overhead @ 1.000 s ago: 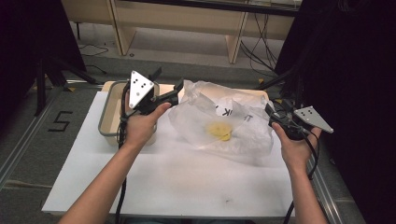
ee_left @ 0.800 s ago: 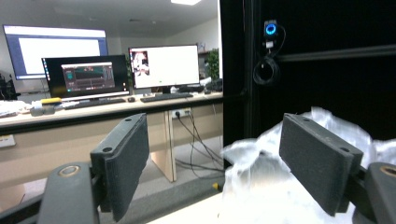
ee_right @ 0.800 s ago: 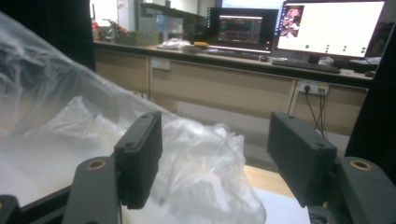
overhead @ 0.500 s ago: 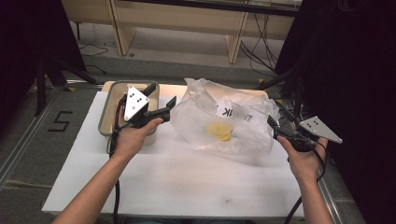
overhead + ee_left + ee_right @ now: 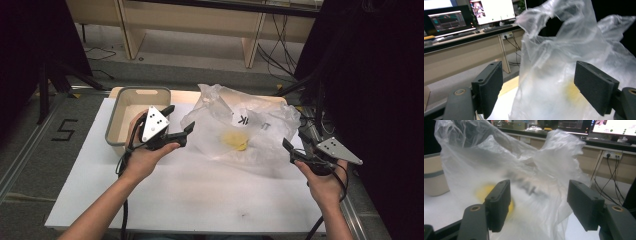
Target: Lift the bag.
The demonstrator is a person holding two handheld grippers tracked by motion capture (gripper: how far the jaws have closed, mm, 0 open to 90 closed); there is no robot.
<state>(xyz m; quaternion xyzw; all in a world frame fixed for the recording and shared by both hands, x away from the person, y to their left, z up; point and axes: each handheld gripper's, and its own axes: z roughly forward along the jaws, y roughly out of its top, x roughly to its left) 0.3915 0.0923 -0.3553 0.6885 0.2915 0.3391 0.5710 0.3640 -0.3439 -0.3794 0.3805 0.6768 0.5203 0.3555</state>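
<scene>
A crumpled clear plastic bag (image 5: 245, 125) lies on the white table (image 5: 190, 195), with something yellow (image 5: 236, 140) inside it. My left gripper (image 5: 179, 125) is held just left of the bag, open, its jaws apart with nothing between them. In the left gripper view the bag (image 5: 564, 65) stands close ahead of the spread jaws. My right gripper (image 5: 295, 145) hovers at the bag's right edge, open too. From the right gripper view the bag (image 5: 524, 170) and the yellow thing (image 5: 484, 192) sit just beyond the jaws.
A beige tub (image 5: 131, 110) stands at the table's back left, behind my left hand. Wooden desk legs and cables lie on the floor beyond the table. Dark curtains flank both sides. The near half of the table is bare white.
Both grippers have drawn back from the bag toward the person. The left one moved left and nearer, the right one moved out to the right. The bag has settled lower.
</scene>
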